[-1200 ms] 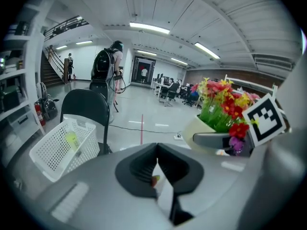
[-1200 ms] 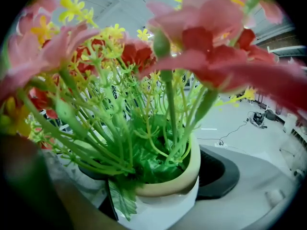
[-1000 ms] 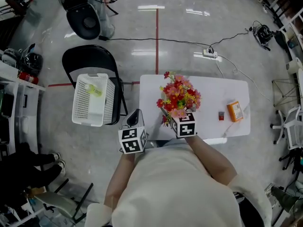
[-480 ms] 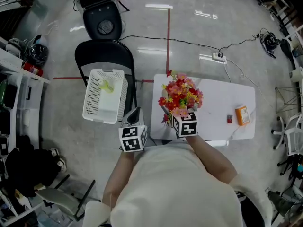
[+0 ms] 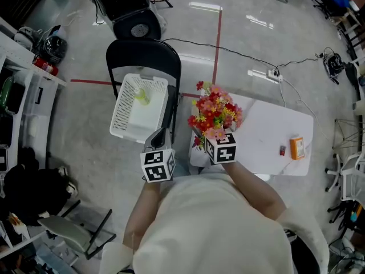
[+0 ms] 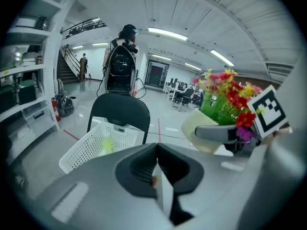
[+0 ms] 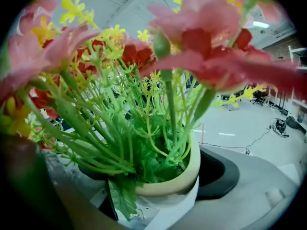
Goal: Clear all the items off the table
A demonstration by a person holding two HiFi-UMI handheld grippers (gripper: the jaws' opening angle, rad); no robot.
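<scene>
**The right gripper [image 7: 153, 181] holds a flower pot [image 7: 188, 175] at the left end of the table [image 5: 268, 131].**

Its two jaws press on the cream pot from both sides. Red, pink and yellow flowers stick up over them. The left gripper [image 6: 157, 147] is squeezed closed with nothing in it. It hangs just left of the pot, close to the person's body. A white basket [image 5: 121, 124] sits on a black chair [image 5: 142, 56] just left of the table. A small yellow-green bottle [image 5: 141, 96] lies in the basket. An orange box [image 5: 297, 148] and a tiny red thing [image 5: 282, 150] lie at the right end of the table, well apart from the pot.
</scene>
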